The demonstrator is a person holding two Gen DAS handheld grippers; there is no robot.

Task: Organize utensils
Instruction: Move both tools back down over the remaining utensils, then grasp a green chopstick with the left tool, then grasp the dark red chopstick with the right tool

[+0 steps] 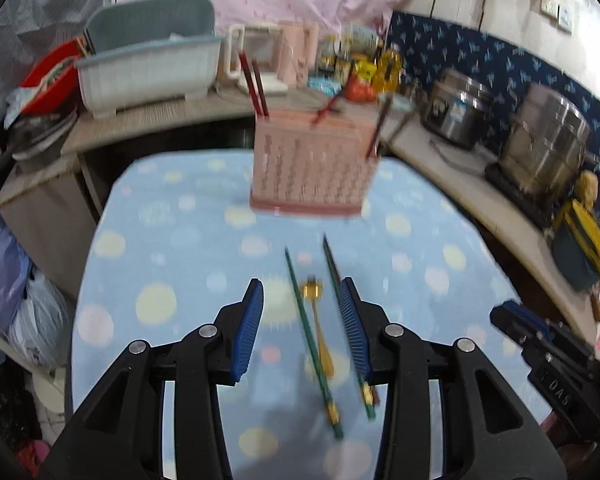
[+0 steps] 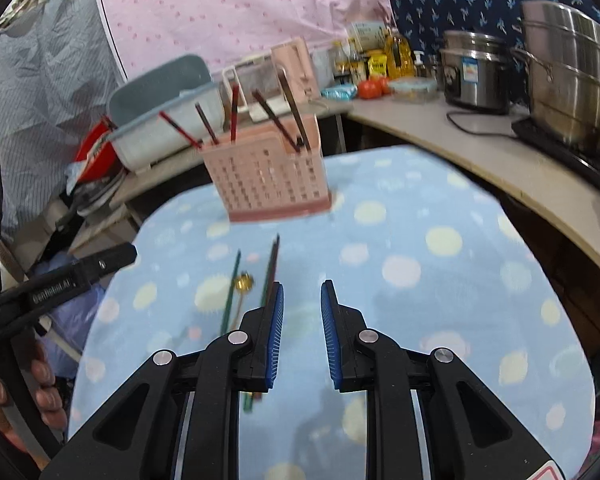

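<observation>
Two grippers: both yours, both over the blue dotted cloth (image 1: 172, 240), frames blurred.
Left gripper (image 1: 302, 312): jaws released, clear gap between the blue pads, nothing pinched; you hang above the loose utensils.
Left green chopstick (image 1: 312, 344): flat on the cloth inside your left jaw gap, running near to far.
Gold spoon (image 1: 318, 320): flat, just right of that chopstick, bowl end far.
Right green chopstick (image 1: 340, 304): flat, partly hidden by your left gripper's right pad; can't tell if touching.
Pink holder (image 1: 312, 168): upright at the far edge of the cloth, well apart from the loose pieces; several dark and red chopsticks (image 2: 278, 120) stand tilted in it.
Right gripper (image 2: 302, 308): jaws apart with a narrower gap, empty; loose utensils lie to its left, bare cloth ahead.
Counter (image 2: 480, 152): far right, steel pots (image 2: 568, 80) on it.
</observation>
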